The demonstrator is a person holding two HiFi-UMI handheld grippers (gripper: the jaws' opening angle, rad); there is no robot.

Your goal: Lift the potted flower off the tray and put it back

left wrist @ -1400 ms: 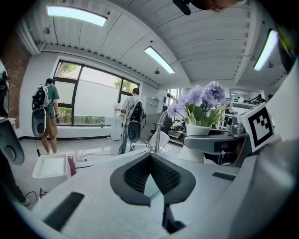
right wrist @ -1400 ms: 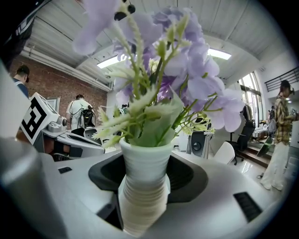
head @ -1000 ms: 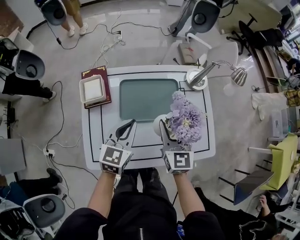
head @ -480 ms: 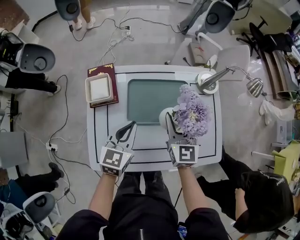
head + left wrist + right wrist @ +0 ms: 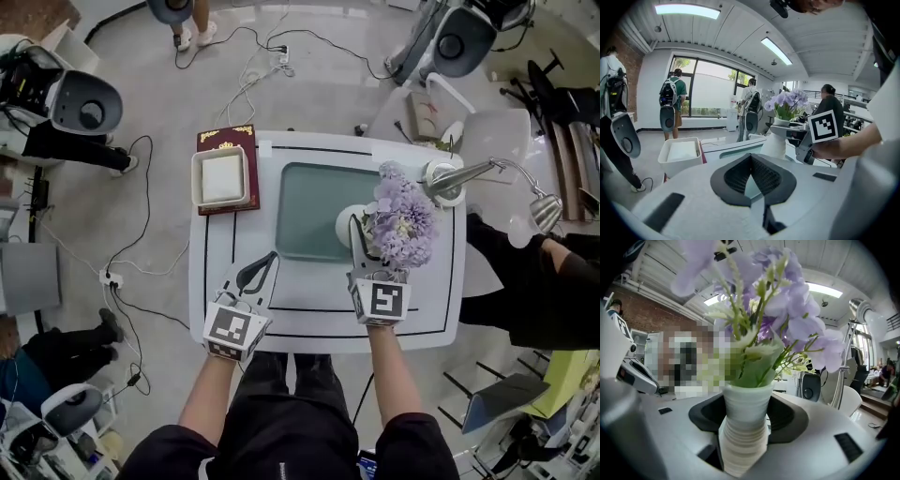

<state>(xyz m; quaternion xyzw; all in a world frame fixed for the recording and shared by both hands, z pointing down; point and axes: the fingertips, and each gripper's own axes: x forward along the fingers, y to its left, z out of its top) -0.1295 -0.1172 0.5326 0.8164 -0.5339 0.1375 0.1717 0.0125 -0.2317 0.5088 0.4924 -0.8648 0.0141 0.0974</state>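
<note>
Holding the potted flower (image 5: pixel 401 217) is the work of my right tool (image 5: pixel 355 228): its jaws stand wide, and the dark pads press on either side of the pot's waist. The pot stands upright at the right edge of the grey-green tray (image 5: pixel 305 202), which is set into the white table (image 5: pixel 225 281). No view shows me whether its base rests on the tray or hangs just above it. I judge the step in hand to be the carry, between the lift and the setting down.

My left tool (image 5: pixel 266 266) is empty with its jaws together, just beside the tray's near left corner, and takes no part.

The next move, as I read it, calls for a straight descent with the pot upright and its base flat on the tray. Only then should the jaws part and the tool back away without brushing the stems.

The pot is small and white, ribbed below and smooth at its flared collar. Its pale lilac blossoms on green stems spread far wider than the pot, so I expect it to be top-heavy.
</note>
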